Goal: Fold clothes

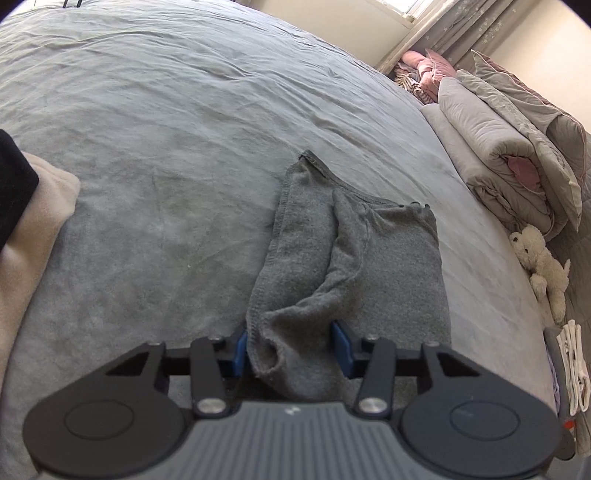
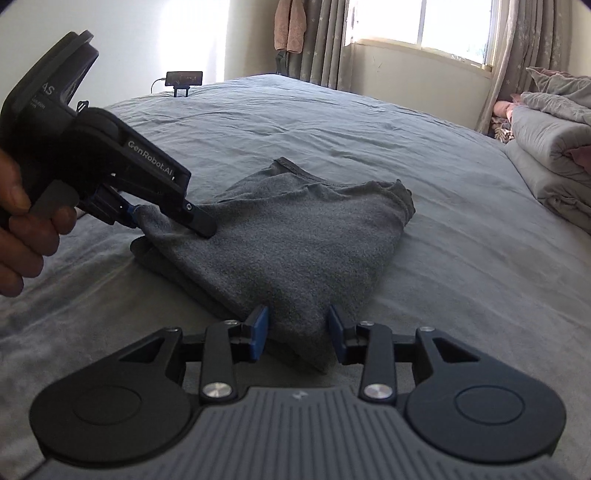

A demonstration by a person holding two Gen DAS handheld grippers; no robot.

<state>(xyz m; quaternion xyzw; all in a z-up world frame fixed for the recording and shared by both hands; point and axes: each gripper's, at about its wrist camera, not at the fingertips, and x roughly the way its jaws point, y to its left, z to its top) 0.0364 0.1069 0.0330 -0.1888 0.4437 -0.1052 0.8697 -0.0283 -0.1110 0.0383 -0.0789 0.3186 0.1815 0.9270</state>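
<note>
Grey garment [image 1: 354, 266] lies partly folded on the grey bedsheet [image 1: 166, 155], directly ahead of both grippers. Left gripper [image 1: 291, 349]: a bunched corner of the garment sits between the blue pads [image 1: 341, 345], which stand apart with cloth filling the gap; the fabric looks pinched, but a firm clamp can't be told from the left wrist view. In the right wrist view the same left gripper [image 2: 170, 218] shows up front-left, held in the person's hand [image 2: 22, 236], tilted down, its tips on the garment's [image 2: 288, 240] near-left corner, which is lifted off the sheet. Right gripper [image 2: 297, 326]: pads apart, the garment's near edge sits between them, and whether they bite the cloth or just straddle it can't be told. Garment's hemmed edge points away from both tools. Ahead-right of the left gripper: folded grey quilts [image 1: 517, 147] and a white plush toy [image 1: 541, 266] at the bed's right side. Left of it: beige cloth [image 1: 33, 236] with something black on it. Far ahead of the right gripper: a phone on a stand [image 2: 184, 80] at the bed's far edge, window [image 2: 424, 26] and curtains [image 2: 532, 48] beyond.
</note>
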